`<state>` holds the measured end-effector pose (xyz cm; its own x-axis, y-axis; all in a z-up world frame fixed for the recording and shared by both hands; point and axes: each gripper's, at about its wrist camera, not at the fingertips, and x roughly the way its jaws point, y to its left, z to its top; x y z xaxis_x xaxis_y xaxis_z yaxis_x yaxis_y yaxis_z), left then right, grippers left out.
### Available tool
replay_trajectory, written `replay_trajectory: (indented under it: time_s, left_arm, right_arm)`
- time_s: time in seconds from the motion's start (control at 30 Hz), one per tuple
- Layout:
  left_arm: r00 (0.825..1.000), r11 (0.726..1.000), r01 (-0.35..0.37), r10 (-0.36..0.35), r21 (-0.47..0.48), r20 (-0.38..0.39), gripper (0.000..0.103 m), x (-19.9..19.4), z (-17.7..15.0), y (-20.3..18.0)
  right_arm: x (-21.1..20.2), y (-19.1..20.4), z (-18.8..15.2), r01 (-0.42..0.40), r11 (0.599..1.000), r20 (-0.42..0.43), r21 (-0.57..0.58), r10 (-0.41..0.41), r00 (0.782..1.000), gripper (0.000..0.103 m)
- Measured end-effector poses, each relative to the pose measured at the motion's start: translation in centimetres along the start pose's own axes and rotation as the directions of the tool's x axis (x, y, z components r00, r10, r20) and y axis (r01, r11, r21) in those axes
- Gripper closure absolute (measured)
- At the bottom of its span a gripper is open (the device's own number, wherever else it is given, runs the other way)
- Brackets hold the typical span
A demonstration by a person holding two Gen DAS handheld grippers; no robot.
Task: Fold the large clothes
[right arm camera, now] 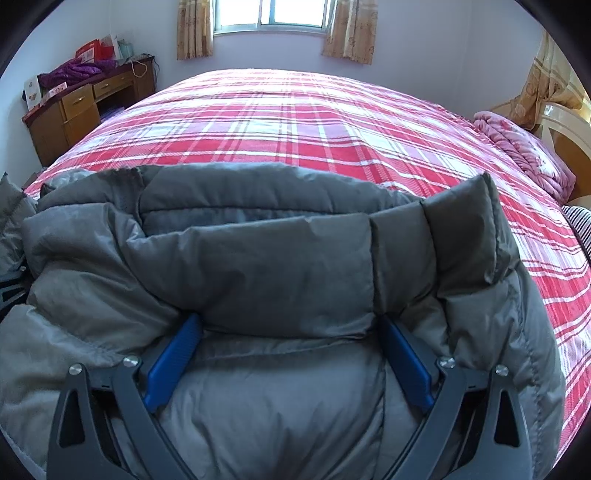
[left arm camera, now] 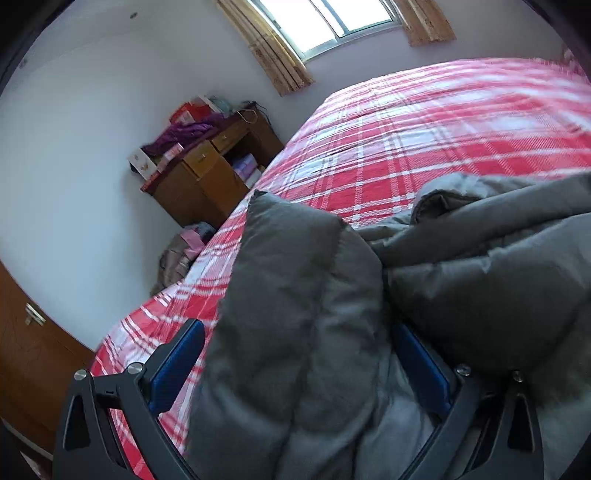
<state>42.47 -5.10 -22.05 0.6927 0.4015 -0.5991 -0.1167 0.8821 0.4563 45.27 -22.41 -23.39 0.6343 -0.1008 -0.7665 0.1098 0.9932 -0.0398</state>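
- Two wrist views, one grey padded jacket point(right arm camera: 258, 258), spread on a bed with a red-and-white plaid cover point(right arm camera: 295, 122); the jacket lies at the near edge of the bed and fills the lower half of both views.
- Surroundings, right wrist view: window point(right arm camera: 271, 14) in the far wall with patterned curtains point(right arm camera: 351, 33) either side. Wooden desk point(right arm camera: 74, 107) in the far left corner, a purple garment point(right arm camera: 74, 70) and red boxes point(right arm camera: 90, 51) heaped on top. Pink quilted blanket point(right arm camera: 524, 155) bunched at the right end of the bed, against a cream headboard point(right arm camera: 565, 122).
- Left wrist view: same desk point(left arm camera: 207, 173), tilted in frame; a pile of pinkish cloth point(left arm camera: 184, 247) on the floor between desk and bed. Brown wooden door with a metal latch point(left arm camera: 33, 317) at the left edge.
- Obstruction: in both views the jacket bulk blocks the sight line past the fingertips; the bed's near edge is hidden under it.
- Left gripper point(left arm camera: 299, 365): blue pads point(left arm camera: 177, 365) stand wide apart, with a thick raised fold of jacket point(left arm camera: 295, 295) between them. The fold stands up above the bed surface. Left pad shows a gap to the fabric; right pad is against it. Not clamped as far as visible.
- Right gripper point(right arm camera: 290, 358): blue pads point(right arm camera: 173, 362) also wide apart, straddling a rolled-over section of jacket. Padding bulges over both fingertips and touches them. Whether the fingers press the fabric or merely sit around it, I cannot tell.
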Motion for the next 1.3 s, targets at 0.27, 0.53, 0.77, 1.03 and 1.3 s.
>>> replay_trajectory:
  time_s: [0.27,0.53,0.77,1.03,1.3]
  left_arm:
    - [0.985,0.996,0.074,-0.067,-0.040,0.160,0.001,-7.5,-2.1,1.1]
    - [0.992,0.997,0.068,-0.063,-0.047,0.106,0.001,-4.3,-3.7,-0.5]
    - [0.995,0.999,0.038,-0.037,-0.008,0.094,0.001,-4.0,-3.8,-1.8]
    - [0.986,0.992,0.084,-0.069,-0.093,0.150,0.001,-8.2,-5.6,4.3]
    - [0.996,0.977,0.093,-0.093,-0.192,0.009,0.001,-6.9,-10.6,10.8]
  right_arm:
    - [-8.8,2.0,-2.5,-0.009,1.000,0.194,-0.020,0.012,0.981,0.004]
    - [-7.2,5.1,-5.6,-0.010,0.997,0.142,-0.075,0.021,0.990,0.002]
    - [-5.7,5.7,-6.0,0.033,0.995,0.121,-0.089,-0.022,0.992,0.000]
    - [-5.4,5.5,-6.0,0.023,0.996,0.093,-0.089,-0.015,0.996,0.000]
    - [-6.8,6.1,-6.2,0.027,0.996,0.090,-0.090,-0.019,0.996,0.000]
